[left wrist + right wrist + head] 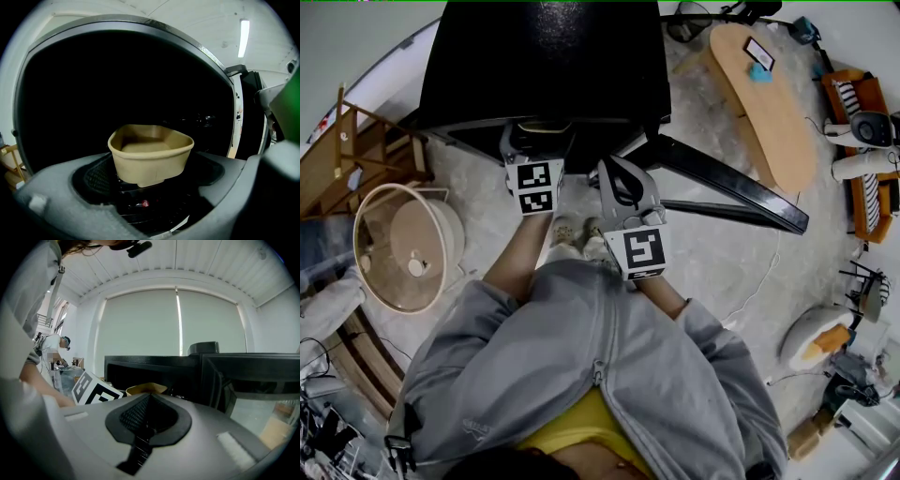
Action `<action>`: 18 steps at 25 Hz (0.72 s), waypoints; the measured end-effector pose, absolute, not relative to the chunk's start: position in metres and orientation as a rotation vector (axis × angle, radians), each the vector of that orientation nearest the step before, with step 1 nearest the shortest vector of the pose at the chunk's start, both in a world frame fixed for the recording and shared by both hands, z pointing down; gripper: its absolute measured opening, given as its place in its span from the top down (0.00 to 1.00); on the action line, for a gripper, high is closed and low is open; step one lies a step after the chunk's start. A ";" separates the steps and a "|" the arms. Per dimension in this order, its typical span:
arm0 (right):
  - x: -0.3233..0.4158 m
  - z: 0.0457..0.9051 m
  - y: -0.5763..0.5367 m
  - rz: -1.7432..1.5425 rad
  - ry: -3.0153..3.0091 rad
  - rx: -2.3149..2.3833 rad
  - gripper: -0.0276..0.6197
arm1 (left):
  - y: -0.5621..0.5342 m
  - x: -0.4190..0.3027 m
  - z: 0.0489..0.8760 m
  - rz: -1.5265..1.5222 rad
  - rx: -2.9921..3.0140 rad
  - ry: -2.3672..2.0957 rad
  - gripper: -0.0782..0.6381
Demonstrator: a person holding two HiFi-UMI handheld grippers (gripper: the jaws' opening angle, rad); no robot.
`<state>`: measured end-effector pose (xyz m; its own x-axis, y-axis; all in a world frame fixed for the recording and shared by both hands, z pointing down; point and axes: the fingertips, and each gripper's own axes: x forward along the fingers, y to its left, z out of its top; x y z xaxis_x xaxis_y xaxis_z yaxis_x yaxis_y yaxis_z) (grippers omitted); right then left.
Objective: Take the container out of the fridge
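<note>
i am holding my left gripper [537, 141] into the open fridge [544, 56], at the upper middle of the head view, and the container [150, 157] is sitting straight ahead of it. in the left gripper view the container is filling the centre of the frame, upright, with its open mouth looking up. it is lying right between my two jaws. its wider side is running across the frame from left to right, so the jaws are standing at its two sides and not at its front and back.

the jaws of this gripper are standing wide. the left pad [91, 176] and the right pad [213, 168] are flanking the container's wall, and i am seeing a dark gap on each side, so i judge that they are not pressing on it yet. the container is resting on a dark shelf inside the fridge.

my right gripper [617, 173] is waiting just outside the fridge, lower and more to the right in the head view. its jaws are lying together with nothing between them. the left gripper is clearly the nearer one, so i think closing it on the container is what the next move is asking for.
</note>
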<state>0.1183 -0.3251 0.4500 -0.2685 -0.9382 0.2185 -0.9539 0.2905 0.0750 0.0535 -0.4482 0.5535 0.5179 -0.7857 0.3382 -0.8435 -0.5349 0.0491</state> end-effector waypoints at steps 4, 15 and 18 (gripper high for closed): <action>0.118 0.451 -0.322 0.113 -2.346 1.729 0.96 | -0.441 0.048 0.542 0.391 2.572 -1.419 0.21; 0.111 0.441 -0.311 0.088 -2.427 1.675 0.96 | -0.393 0.030 0.520 0.323 2.543 -1.456 0.22; 0.113 0.436 -0.307 0.084 -2.455 1.663 0.96 | -0.376 0.024 0.515 0.323 2.512 -1.480 0.22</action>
